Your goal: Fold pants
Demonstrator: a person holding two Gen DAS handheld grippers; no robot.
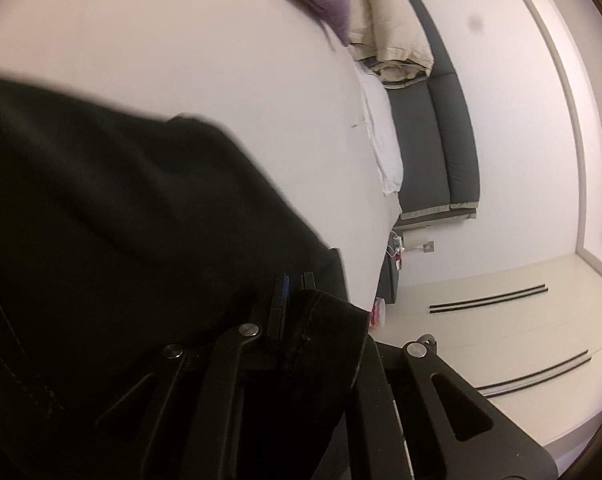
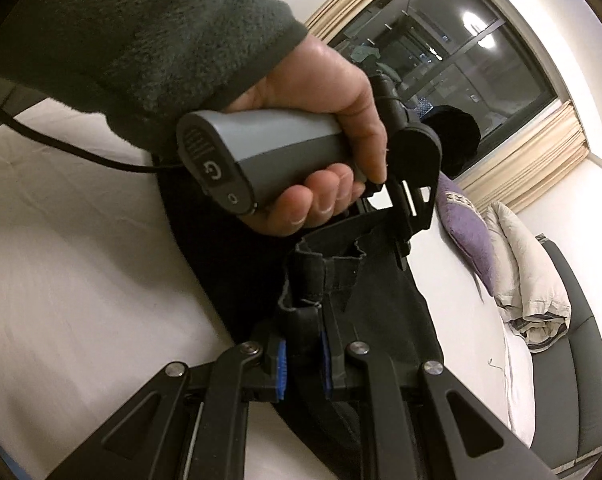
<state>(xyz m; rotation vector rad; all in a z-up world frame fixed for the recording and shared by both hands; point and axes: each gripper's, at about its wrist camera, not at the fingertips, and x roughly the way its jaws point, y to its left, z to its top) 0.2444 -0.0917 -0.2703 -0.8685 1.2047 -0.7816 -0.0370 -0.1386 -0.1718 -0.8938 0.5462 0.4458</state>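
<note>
Blue pads of the right gripper sit nearest the lens, pressed onto a thick fold of the black pants, apparently at the waistband edge, which stands up between them. Just beyond, the person's left hand grips the grey handle of the left gripper, and in its own view that claw is likewise pinched on a bunched dark hem of the pants, with fabric draped over its linkage. Both claws therefore hold the same end of the garment, close beside each other, and the cloth trails away from them and down onto the white bed, its long axis running off behind the left gripper. My read is that the coming fold depends on carrying this held end along that axis toward the far end. Farther off lie a purple pillow and a folded beige duvet against the grey headboard.
</note>
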